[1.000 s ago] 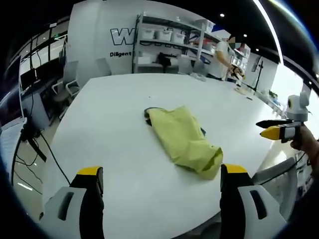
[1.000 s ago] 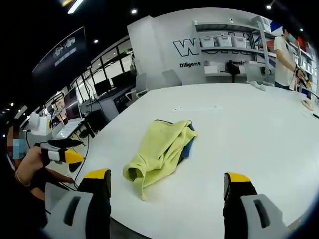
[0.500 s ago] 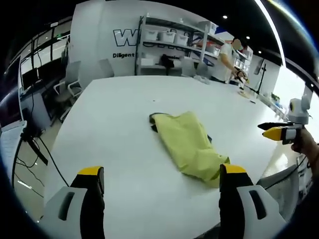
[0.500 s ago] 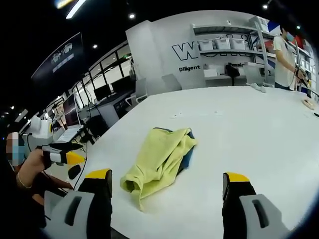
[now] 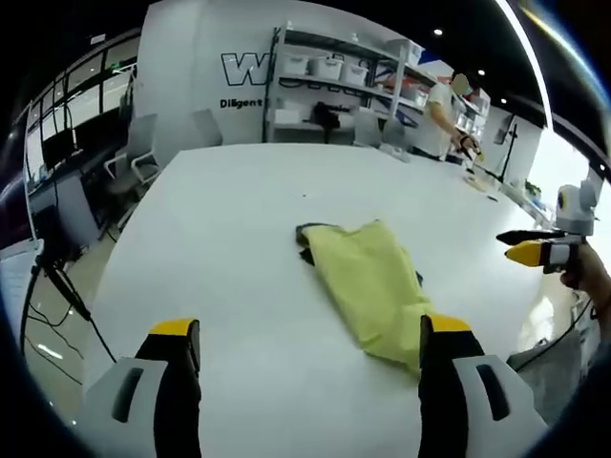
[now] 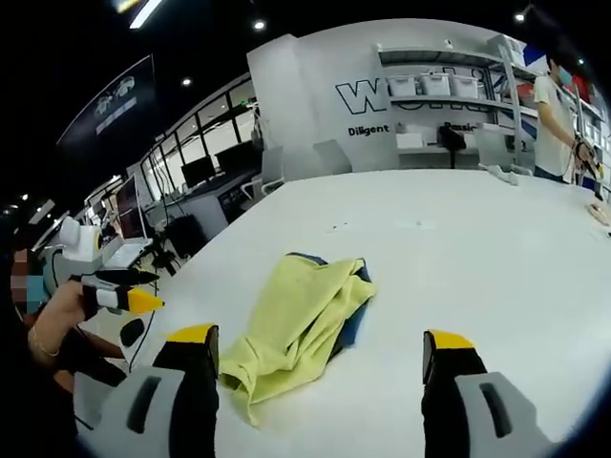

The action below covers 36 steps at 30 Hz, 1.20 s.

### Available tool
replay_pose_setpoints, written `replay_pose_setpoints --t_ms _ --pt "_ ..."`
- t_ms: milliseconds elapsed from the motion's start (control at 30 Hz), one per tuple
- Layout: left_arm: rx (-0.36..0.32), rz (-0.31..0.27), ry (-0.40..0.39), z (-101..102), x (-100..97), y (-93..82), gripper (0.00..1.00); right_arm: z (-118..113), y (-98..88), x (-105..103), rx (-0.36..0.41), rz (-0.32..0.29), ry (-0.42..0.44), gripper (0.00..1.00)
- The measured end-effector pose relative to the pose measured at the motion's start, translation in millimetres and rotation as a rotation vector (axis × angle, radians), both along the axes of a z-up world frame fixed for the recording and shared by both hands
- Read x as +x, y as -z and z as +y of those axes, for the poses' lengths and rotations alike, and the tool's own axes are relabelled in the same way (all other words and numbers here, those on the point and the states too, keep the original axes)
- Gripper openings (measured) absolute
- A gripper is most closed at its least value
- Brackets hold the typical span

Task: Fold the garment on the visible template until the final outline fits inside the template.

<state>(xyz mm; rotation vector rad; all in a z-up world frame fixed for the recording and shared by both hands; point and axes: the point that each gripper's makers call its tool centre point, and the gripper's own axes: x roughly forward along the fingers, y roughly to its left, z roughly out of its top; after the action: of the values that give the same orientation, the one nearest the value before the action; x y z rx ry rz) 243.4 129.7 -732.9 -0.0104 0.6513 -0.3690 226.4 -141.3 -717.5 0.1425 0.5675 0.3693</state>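
- A yellow garment [image 5: 370, 281] lies bunched on the white worktop [image 5: 220, 229], in a rumpled, loosely folded strip rather than spread flat.
- In the right gripper view the same garment [image 6: 291, 320] lies between the two jaws and a little beyond them, with one end drooping toward the near edge of the worktop [image 6: 477, 248].
- A dark blue piece [image 6: 353, 320] pokes out from under the garment along its right side in that view; I cannot tell whether it is a template or part of the cloth.
- A dark edge [image 5: 307, 240] also peeks out at the far end of the garment in the left gripper view.
- The left hand-held gripper [image 5: 305, 358] is held above the near part of the worktop, jaws spread wide, grasping nothing; its right jaw tip overlaps the near end of the garment in the view.
- The right hand-held gripper [image 6: 315, 363] is likewise released, jaws wide apart, with the garment's near end between them but not touched.
- From the left gripper view, the right one [image 5: 539, 250] appears at the right edge, clear of the garment, in a hand [image 5: 590, 277].
- From the right gripper view, the left one [image 6: 119, 291] appears at the left, off the worktop's edge, also in a hand [image 6: 62, 315].
- A person [image 5: 441, 114] stands by the shelves [image 5: 334, 86] behind the worktop.
- Chairs [image 5: 134, 153] stand along the far left side.
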Motion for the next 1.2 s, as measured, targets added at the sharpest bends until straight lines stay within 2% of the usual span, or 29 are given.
replay_pose_setpoints --t_ms 100,267,400,567,733,833,867,1000,1100,1200 --pt "0.000 0.008 -0.002 1.2 8.0 4.5 0.92 0.0 6.6 6.1 0.020 0.020 0.001 0.84" --pt "-0.011 0.028 0.003 0.9 25.5 12.7 0.89 1.4 18.9 18.0 -0.005 0.041 -0.016 0.83" --pt "-0.035 0.019 0.011 -3.4 43.0 14.0 0.89 4.7 23.9 30.6 0.019 0.055 -0.022 0.82" --pt "-0.024 0.013 0.032 -9.4 56.8 19.0 0.86 3.3 25.8 47.3 0.017 0.053 -0.027 0.83" --pt "0.002 0.047 0.031 -12.1 66.2 37.6 0.84 2.0 32.6 64.5 0.003 0.038 -0.031 0.78" --pt "0.007 0.046 0.029 -12.5 74.7 41.8 0.85 3.9 37.1 69.6 0.046 0.055 -0.024 0.74" --pt "0.008 0.021 0.030 -13.9 82.9 41.3 0.84 4.0 40.9 72.8 0.045 0.058 -0.028 0.73" --pt "-0.014 0.020 0.030 -19.0 98.6 47.6 0.79 1.0 53.6 85.3 0.018 0.065 -0.028 0.71" --pt "-0.013 0.027 0.027 -21.1 106.9 54.0 0.80 0.3 63.9 95.4 0.028 0.087 -0.031 0.69" --pt "-0.011 0.022 0.018 -23.7 121.1 61.8 0.81 -4.7 75.3 105.8 -0.017 0.095 -0.028 0.66"
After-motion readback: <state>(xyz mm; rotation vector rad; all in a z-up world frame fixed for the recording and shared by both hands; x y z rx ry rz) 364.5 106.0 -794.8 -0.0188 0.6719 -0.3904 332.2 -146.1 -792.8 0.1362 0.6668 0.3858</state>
